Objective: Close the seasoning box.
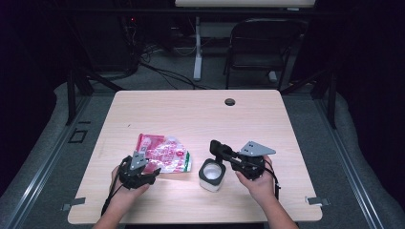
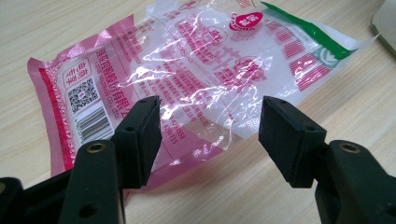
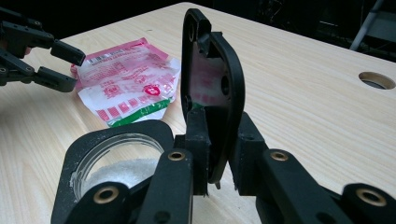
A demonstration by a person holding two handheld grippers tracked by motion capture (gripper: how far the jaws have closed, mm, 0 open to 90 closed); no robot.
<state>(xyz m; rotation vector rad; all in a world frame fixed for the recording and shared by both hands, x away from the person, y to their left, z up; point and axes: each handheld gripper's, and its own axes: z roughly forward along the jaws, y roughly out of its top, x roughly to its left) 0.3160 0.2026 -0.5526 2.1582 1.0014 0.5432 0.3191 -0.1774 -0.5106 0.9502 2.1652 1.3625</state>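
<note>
Dark room, wood bench. Right claw pinching stiff black lid over jar; left claw wide beside jar's neighbour, crinkly slippery pouch, grab edge.

Far half of the light wooden table: bare, open passage; a round cable hole sits near the far edge. Near half, left: flat crinkled pink-and-clear plastic packet lies low, with the left tongs over its near corner, jaws apart and touching nothing. Centre: white square jar with black rim stands upright just right of the packet; narrow gap between them. Right tongs grip a black hinged lid upright above the jar, blocking the approach from the right. Right edge strip: free.
</note>
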